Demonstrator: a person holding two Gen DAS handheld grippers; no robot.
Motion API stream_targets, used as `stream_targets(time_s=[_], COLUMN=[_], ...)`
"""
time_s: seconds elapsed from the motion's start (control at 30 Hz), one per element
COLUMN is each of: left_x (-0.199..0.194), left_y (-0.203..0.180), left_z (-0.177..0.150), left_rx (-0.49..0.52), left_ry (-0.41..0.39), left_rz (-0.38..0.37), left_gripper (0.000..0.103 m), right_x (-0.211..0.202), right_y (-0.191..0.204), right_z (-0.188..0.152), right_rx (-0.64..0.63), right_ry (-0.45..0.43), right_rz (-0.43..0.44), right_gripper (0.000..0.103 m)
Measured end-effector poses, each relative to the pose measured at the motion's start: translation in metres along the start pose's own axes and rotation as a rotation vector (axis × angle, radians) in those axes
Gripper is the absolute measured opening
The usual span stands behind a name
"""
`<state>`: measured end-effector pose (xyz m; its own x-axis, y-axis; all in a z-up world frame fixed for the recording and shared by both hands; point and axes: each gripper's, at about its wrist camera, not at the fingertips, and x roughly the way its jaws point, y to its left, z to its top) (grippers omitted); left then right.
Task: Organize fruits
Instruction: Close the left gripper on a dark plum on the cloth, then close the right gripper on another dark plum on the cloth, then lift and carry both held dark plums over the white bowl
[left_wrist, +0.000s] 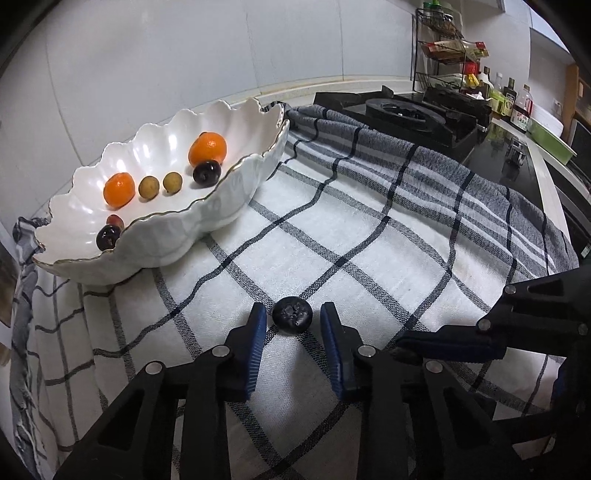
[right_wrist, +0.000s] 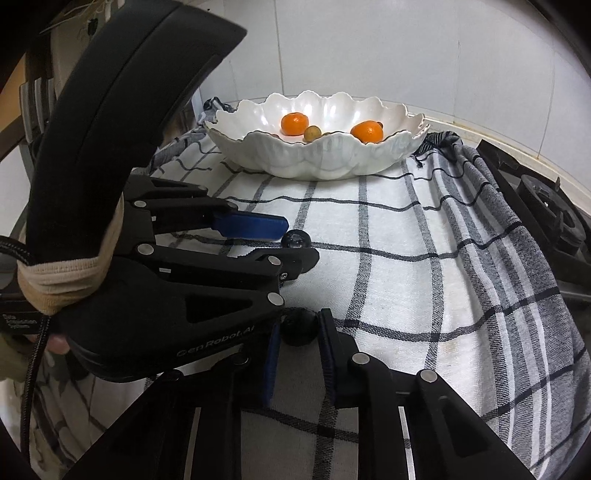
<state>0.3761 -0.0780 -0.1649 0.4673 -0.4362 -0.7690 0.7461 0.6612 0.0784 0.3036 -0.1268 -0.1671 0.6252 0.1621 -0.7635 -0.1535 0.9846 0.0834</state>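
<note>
Two grippers: each at a blueberry.
Lettering: "GenRobot.AI" on left gripper (right_wrist: 295, 236).
Left gripper: narrowly parted around blueberry (left_wrist: 292, 315), gaps showing.
Right gripper (right_wrist: 297, 328): clamped on second blueberry (right_wrist: 300, 326).

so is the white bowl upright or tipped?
Upright. The white bowl sits flat on the checked cloth, rim level, with the oranges resting inside.

A home kitchen. A black gas stove (left_wrist: 402, 110) sits by a white tiled wall (left_wrist: 184, 55). A black wire rack of sauce bottles (left_wrist: 448, 48) stands behind.

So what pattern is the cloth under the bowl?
White cloth with dark plaid lines; clearest in the left wrist view.
</note>
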Motion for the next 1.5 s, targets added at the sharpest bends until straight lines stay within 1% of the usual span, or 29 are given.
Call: stream_targets(time_s=[0.03, 0.07, 0.23, 0.43, 0.87, 1.27, 1.5], left_x=[0.000, 0.000, -0.003, -0.013, -0.043, -0.082, -0.106], left_y=[0.000, 0.001, 0.001, 0.001, 0.005, -0.006, -0.009], left_z=[0.000, 0.000, 0.000, -0.001, -0.008, -0.008, -0.001], left_rx=[-0.001, -0.004, -0.019, -0.028, -0.110, -0.213, -0.296], left_ry=[0.001, 0.002, -0.003, -0.015, -0.034, -0.098, -0.151], left_rz=[0.001, 0.001, 0.007, 0.034, 0.102, 0.178, 0.252], left_gripper=[0.025, 0.024, 0.024, 0.023, 0.023, 0.023, 0.023], right_x=[0.000, 0.000, -0.004, -0.010, -0.025, -0.053, -0.070], right_y=[-0.001, -0.003, -0.006, -0.003, 0.001, -0.003, -0.010], right_z=[0.000, 0.000, 0.000, 0.001, 0.004, 0.017, 0.027], right_rx=[0.004, 0.006, 0.018, 0.015, -0.004, -0.028, -0.049], right_ry=[-0.001, -0.002, -0.008, -0.024, -0.071, -0.156, -0.206], right_rz=[0.000, -0.002, -0.003, -0.005, -0.002, -0.004, 0.001], right_gripper=[0.022, 0.022, 0.022, 0.022, 0.022, 0.021, 0.021])
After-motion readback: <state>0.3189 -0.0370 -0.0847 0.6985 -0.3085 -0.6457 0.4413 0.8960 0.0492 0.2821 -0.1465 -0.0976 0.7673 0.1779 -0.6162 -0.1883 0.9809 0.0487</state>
